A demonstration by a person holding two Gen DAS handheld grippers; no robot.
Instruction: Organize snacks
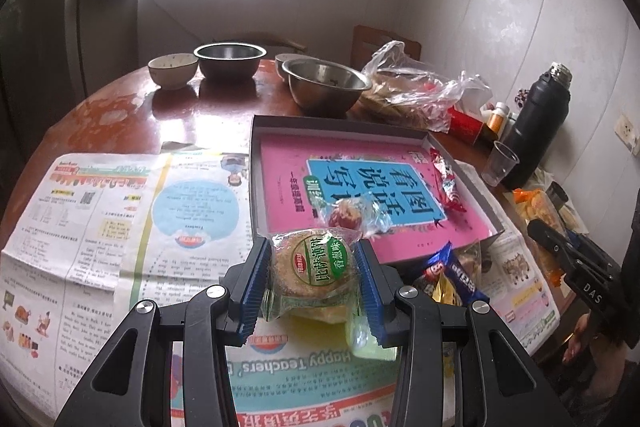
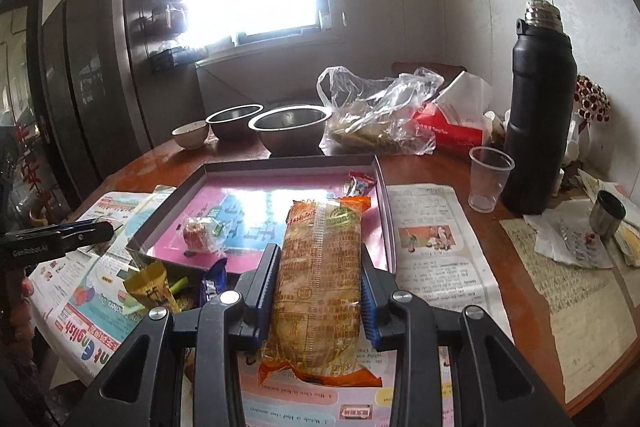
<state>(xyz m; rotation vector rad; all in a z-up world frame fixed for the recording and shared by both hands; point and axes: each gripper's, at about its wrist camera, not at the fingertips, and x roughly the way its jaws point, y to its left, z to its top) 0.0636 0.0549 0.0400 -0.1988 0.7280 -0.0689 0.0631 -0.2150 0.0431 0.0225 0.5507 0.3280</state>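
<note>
My left gripper (image 1: 314, 259) is shut on a round biscuit pack with a green label (image 1: 316, 269), held just before the near edge of the grey box lid (image 1: 332, 125). The lid has a pink book cover inside, with a clear-wrapped red candy (image 1: 352, 215) and a red-white candy (image 1: 448, 183) on it. My right gripper (image 2: 320, 275) is shut on a long orange cracker pack (image 2: 320, 283), held over the lid's near right corner (image 2: 382, 223). A blue snack pack (image 1: 452, 271) and a yellow one (image 2: 152, 287) lie by the lid's near edge.
Newspaper sheets (image 1: 120, 211) cover the round wooden table. Two steel bowls (image 1: 326, 85) and a ceramic bowl (image 1: 173, 69) stand at the back. A plastic bag (image 2: 380, 111), red tissue box (image 2: 452, 133), plastic cup (image 2: 488, 179) and black flask (image 2: 540, 107) stand at the right.
</note>
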